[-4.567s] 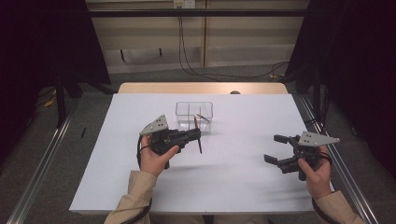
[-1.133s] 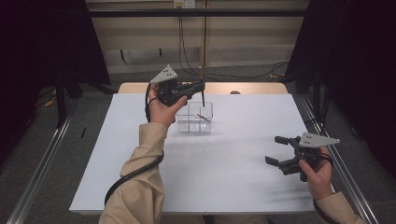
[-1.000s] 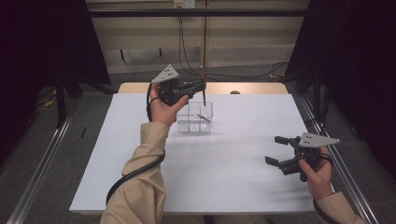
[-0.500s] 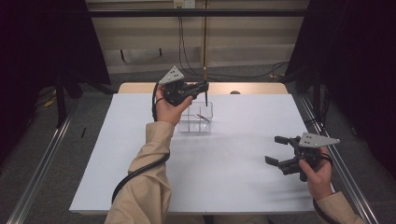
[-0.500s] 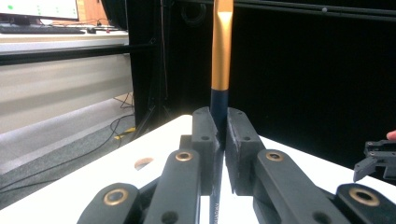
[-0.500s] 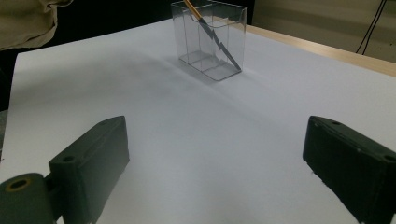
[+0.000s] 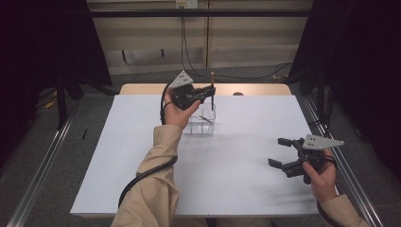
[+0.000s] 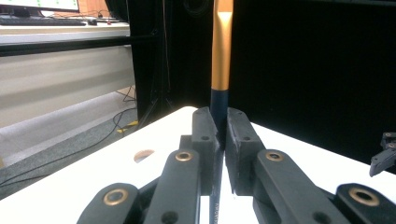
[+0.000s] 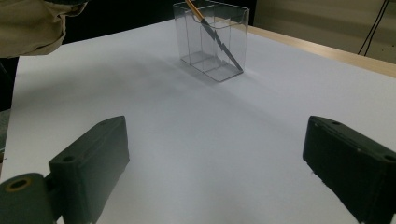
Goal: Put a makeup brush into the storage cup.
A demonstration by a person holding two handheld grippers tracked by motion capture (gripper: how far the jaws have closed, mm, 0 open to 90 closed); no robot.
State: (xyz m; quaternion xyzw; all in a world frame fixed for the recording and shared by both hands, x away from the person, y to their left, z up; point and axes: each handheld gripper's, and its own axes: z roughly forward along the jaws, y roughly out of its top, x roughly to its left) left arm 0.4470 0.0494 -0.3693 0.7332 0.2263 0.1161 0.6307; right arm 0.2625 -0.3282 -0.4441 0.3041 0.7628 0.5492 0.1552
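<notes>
One tool (image 7: pixel 210 92) lowered its pencil (image 7: pixel 212 94).

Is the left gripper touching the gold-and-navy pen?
Touching: in the left gripper view, the left gripper has its jaws clamped on the pen.

Lab recording booth, black curtains (image 7: pixel 42 42), rail frame (image 7: pixel 38 170), white-covered table (image 7: pixel 142 142), trailing wall cables (image 7: pixel 182 38)
</notes>
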